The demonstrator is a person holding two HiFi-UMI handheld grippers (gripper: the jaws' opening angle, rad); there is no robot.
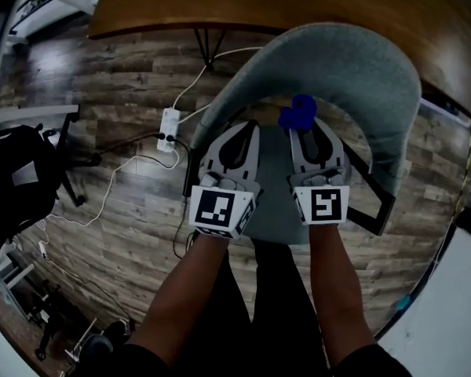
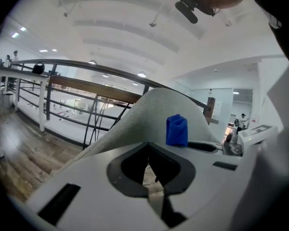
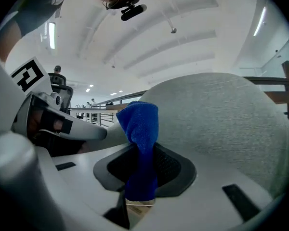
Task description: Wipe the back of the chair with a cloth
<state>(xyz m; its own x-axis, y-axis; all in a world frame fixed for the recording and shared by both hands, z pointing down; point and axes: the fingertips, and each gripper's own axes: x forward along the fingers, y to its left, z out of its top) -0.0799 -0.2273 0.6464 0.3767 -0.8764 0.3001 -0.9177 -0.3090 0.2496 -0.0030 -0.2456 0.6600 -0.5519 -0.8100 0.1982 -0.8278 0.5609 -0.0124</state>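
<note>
Because your right gripper (image 3: 142,170) pinches the blue cloth (image 3: 139,124) by 1 bunched end, rubbing the chair back (image 3: 221,124) could drag it free; your left gripper (image 2: 151,172) is closed, empty.

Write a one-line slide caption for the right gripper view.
Right tool shut on a blue cloth, holding it upright in front of the grey chair back.

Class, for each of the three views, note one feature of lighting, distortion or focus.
Head view: dim, with fisheye bending the floor planks and dark corners. Left gripper view: bright ceiling nearly washed out, rails curved. Right gripper view: blue cloth sharp, its weave visible.
</note>
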